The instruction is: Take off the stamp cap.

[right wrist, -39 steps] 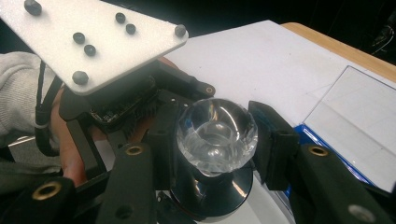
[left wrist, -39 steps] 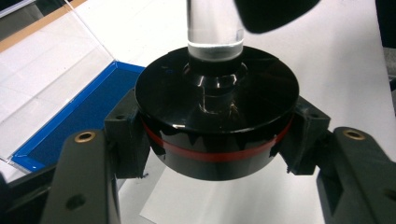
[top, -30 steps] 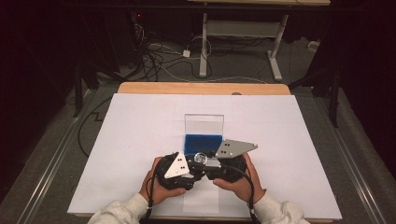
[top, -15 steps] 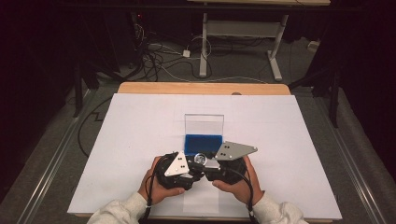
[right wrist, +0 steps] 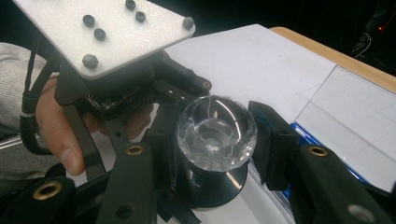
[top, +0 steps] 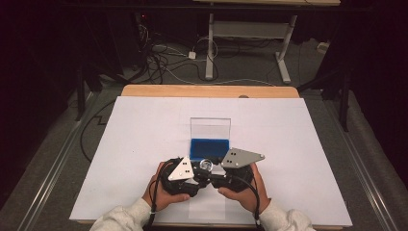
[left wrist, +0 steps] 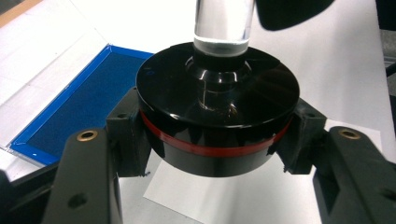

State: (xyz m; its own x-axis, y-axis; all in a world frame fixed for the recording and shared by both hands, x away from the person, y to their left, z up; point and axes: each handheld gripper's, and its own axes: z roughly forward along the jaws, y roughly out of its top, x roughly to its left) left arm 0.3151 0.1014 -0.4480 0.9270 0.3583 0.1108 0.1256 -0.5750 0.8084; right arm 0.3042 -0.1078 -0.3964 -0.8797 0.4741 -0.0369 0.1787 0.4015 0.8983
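Note:
A small ornament, a clear faceted glass knob [right wrist: 217, 127] on a glass stem [left wrist: 224, 23] above a round black base [left wrist: 217, 116] with a red band, is held just above the white table [top: 144, 144], near its front edge. My left gripper [left wrist: 217, 144] is shut on the black base, one pad at each side. My right gripper [right wrist: 217, 137] is shut on the glass knob. In the high view the two grippers meet at the ornament [top: 206, 166], left gripper [top: 198, 174] and right gripper [top: 214, 169] side by side.
An open box with a blue lining [top: 209, 148] and an upright clear lid [top: 210, 127] stands just beyond the grippers. A paper sheet [left wrist: 224, 205] lies under the ornament. The table's wooden far edge [top: 207, 90] borders a floor with cables and desk legs.

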